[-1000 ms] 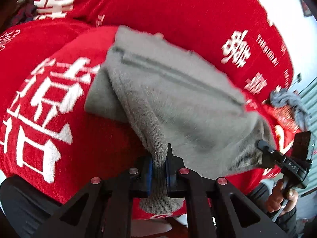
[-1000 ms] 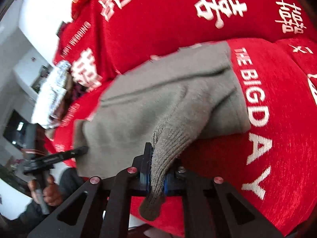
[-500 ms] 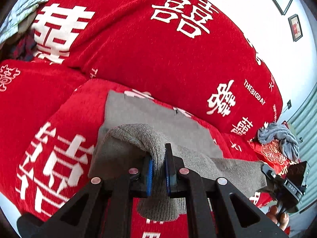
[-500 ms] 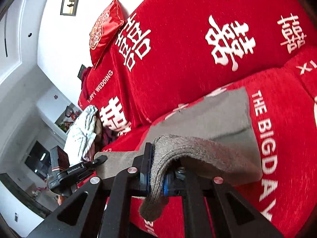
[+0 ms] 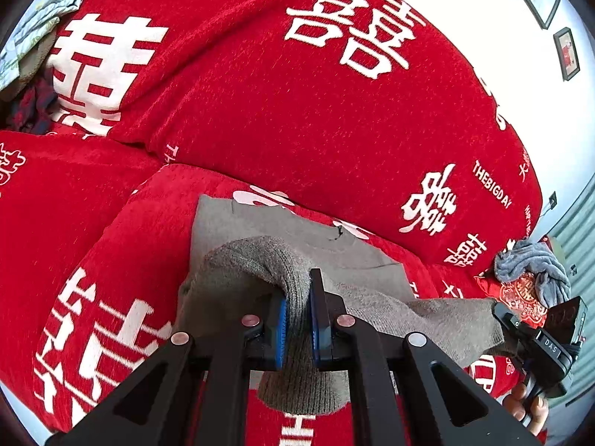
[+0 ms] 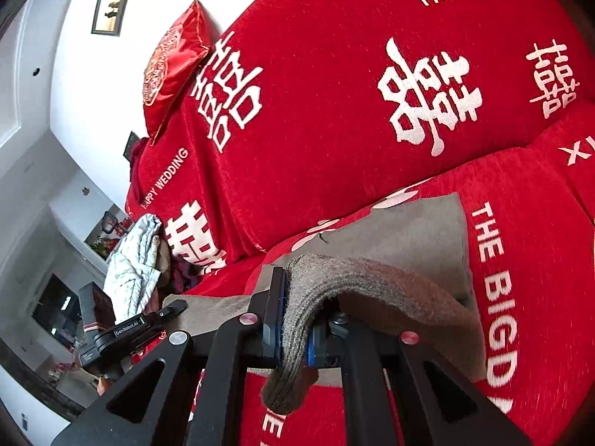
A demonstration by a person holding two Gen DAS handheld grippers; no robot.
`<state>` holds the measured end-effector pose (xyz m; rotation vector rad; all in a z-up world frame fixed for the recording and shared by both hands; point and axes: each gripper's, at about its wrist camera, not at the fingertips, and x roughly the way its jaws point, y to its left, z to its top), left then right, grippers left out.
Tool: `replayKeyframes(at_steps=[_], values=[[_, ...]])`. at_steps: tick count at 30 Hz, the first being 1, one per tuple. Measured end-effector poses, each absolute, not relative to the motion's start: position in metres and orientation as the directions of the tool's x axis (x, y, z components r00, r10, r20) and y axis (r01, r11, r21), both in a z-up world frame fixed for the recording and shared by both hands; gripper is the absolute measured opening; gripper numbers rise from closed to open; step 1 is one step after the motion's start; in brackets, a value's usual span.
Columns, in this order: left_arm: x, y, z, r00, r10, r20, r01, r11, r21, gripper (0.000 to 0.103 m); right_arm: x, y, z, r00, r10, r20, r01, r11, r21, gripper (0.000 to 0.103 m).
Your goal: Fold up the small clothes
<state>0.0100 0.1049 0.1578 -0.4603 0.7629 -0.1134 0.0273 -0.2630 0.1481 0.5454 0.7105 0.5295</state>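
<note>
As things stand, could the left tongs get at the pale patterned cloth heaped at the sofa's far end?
Probably not: the left tongs are shut on the grey knit garment, and the pale patterned cloth lies far off.

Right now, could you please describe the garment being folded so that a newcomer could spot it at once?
Start at the red sofa cover printed with white characters. On its seat cushion lies the grey knitted garment, its near edge pinched by the left gripper and the right gripper. It is the only plain grey piece spread flat; the other clothes sit bunched at the sofa's ends.
</note>
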Motion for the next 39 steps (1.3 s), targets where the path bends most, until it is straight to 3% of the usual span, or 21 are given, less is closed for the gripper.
replayKeyframes(at_steps=[22,39], values=[[0.116,0.093,0.106,0.613,-0.199,-0.765,-0.131,0.929,-0.346,0.011,0.137,-0.251,0.094,0.591,0.501,-0.632,-0.110,0.826,0.552,0.009],[0.177,0.094,0.069,0.546,-0.193,-0.815,-0.166,0.929,-0.332,0.011,0.196,-0.253,0.051,0.543,0.456,-0.705,-0.040,0.853,0.521,0.009]])
